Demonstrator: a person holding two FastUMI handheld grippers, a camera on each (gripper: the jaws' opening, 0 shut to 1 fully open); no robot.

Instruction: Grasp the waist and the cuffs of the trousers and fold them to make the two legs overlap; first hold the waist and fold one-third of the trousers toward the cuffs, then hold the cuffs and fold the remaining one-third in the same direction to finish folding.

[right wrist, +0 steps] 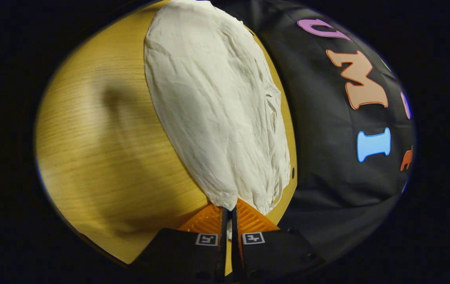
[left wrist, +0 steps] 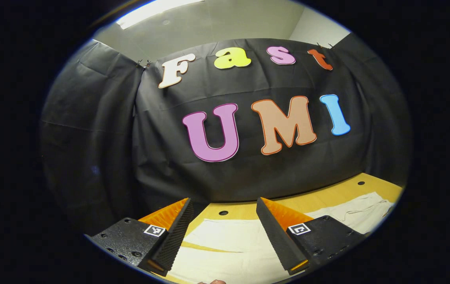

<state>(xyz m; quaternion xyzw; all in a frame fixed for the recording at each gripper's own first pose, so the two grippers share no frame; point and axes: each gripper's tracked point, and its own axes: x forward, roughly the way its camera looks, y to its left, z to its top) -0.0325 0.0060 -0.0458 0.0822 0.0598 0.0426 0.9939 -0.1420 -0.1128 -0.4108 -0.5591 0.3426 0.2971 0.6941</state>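
Observation:
Cream-white trousers point(right wrist: 217, 106) lie flat on the wooden table point(right wrist: 102, 157), stretching away from my right gripper point(right wrist: 229, 209). That gripper is shut on the near edge of the cloth, by the gathered waist with its drawstring; the fabric is pinched between both fingers. In the left gripper view the trousers point(left wrist: 229, 244) lie under and beyond my left gripper point(left wrist: 225, 236), whose fingers stand wide apart above the cloth with nothing between them. The waist end with a drawstring point(left wrist: 363, 215) shows at the far right.
The table point(left wrist: 327, 197) ends against the black cloth wall point(left wrist: 248, 173), with small round holes along its back edge. A broad bare stretch of wood lies left of the trousers in the right gripper view.

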